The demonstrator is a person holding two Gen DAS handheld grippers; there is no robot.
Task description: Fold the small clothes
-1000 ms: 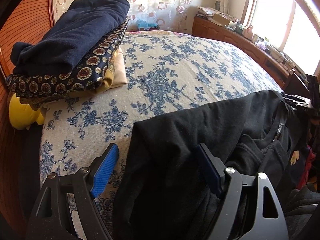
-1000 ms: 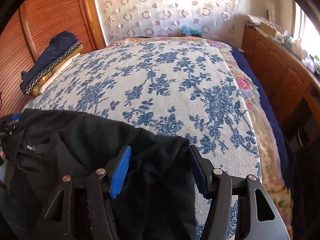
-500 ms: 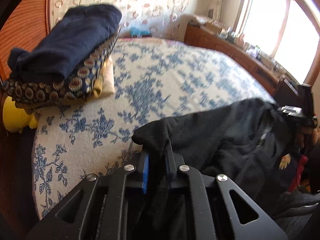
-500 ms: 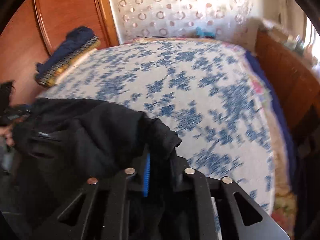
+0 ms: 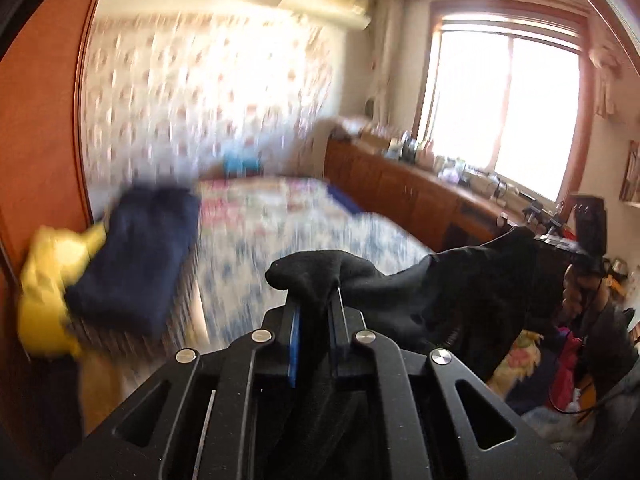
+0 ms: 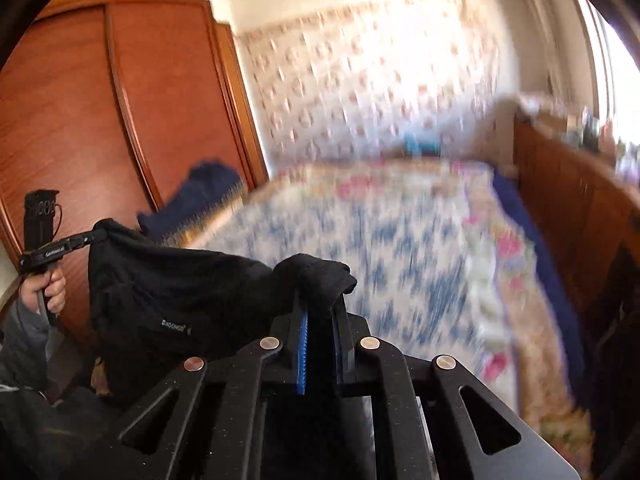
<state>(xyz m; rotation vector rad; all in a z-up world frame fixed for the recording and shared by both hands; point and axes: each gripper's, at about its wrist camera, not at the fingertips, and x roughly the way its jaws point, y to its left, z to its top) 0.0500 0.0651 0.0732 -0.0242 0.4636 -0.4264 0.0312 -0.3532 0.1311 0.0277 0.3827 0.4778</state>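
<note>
- left gripper (image 5: 316,312) is clamping a bunched corner of the black garment (image 5: 460,280); jaws are pinched nearly together with a knob of cloth sticking up above them
- right gripper (image 6: 320,320) is gripping another corner of the same black garment (image 6: 168,292); jaws are closed on the fabric, blue pad (image 6: 303,354) is showing along the left side of the pinched cloth
- garment is hanging in the air between the two grippers, stretched across and drooping below them, in front of the near end of the bed (image 6: 392,232), not lying on it
- right wrist view is showing the left gripper (image 6: 94,234) from the side at the garment's far corner, with the person's left hand (image 6: 50,290) wrapping its handle; small white brand print is showing on the cloth, too small to read
- navy folded clothes (image 5: 140,256) are sitting at the left edge of the bed, with something yellow (image 5: 44,292) just beside them against the wooden wardrobe (image 6: 80,120)
- both views are heavily motion-blurred behind the grippers; window (image 5: 508,108) is glaring over a cluttered wooden cabinet (image 5: 400,196) on the right
</note>
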